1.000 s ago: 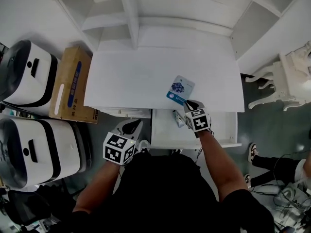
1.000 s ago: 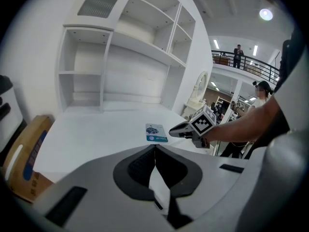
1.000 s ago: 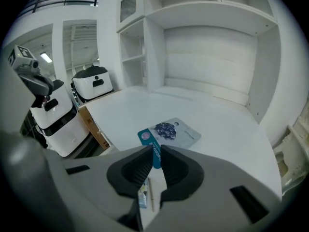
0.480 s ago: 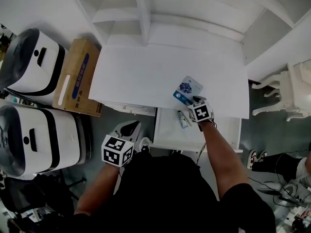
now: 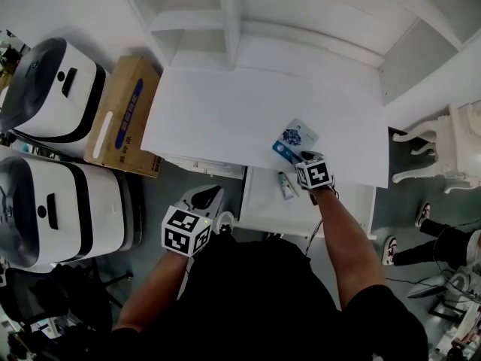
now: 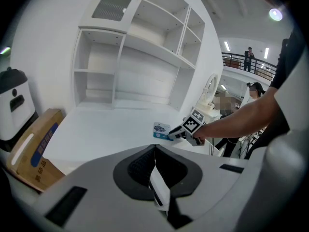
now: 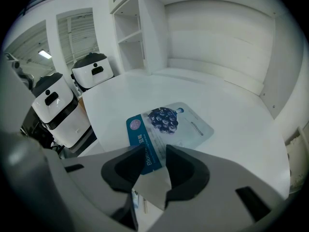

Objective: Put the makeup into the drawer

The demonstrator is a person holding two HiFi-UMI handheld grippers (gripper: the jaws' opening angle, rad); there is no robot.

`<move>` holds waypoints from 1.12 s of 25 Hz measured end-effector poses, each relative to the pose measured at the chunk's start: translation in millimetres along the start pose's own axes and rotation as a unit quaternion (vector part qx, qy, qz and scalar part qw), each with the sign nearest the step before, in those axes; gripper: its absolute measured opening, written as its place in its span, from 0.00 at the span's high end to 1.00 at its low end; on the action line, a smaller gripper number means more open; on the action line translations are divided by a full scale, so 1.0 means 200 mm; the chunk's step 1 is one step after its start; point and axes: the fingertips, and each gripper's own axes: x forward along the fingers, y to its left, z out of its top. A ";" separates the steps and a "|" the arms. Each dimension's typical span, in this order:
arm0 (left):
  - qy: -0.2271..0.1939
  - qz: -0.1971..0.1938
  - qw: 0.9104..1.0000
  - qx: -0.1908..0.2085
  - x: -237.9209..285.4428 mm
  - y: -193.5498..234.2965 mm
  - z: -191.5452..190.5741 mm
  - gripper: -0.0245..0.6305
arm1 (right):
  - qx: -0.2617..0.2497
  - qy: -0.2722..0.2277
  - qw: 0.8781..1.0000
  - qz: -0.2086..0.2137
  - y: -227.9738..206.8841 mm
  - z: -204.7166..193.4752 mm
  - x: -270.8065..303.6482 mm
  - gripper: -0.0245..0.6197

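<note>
A face-mask packet (image 5: 296, 138) (image 7: 170, 123) with a blue strip and a berry picture lies flat near the front right edge of the white desk (image 5: 225, 111). My right gripper (image 5: 303, 157) (image 7: 155, 152) points down at the packet's near corner. Its jaws are open with that blue corner between them; they opened wide and have just been closing a little. Below it the drawer (image 5: 331, 210) stands pulled out, with a small tube (image 5: 285, 186) lying inside. My left gripper (image 5: 213, 194) (image 6: 154, 148) hangs shut and empty, left of the drawer and off the desk.
A cardboard box (image 5: 120, 119) and two white rounded appliances (image 5: 51, 89) (image 5: 64, 216) stand left of the desk. White shelving (image 5: 240, 21) rises at the desk's back. A white carved stool (image 5: 447, 145) is at the right.
The right gripper has shifted slightly from over the drawer toward the packet's near corner. The tube stays in the drawer. The left gripper has barely moved.
</note>
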 end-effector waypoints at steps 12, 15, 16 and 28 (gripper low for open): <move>0.004 -0.011 1.000 0.008 -0.01 0.01 0.00 0.95 | 0.014 0.005 1.000 0.003 0.02 0.01 -0.01 0.92; 0.004 -0.013 1.000 0.011 -0.01 0.01 0.00 0.95 | 0.036 -0.004 0.999 0.019 0.03 -0.01 -0.02 0.92; 0.004 -0.014 1.000 0.011 -0.01 0.01 0.00 0.95 | 0.040 -0.005 0.999 0.023 0.04 -0.02 -0.02 0.92; 0.007 -0.029 0.999 0.019 0.03 -0.01 0.01 0.95 | -0.019 -0.008 1.000 0.007 0.17 -0.17 -0.15 0.92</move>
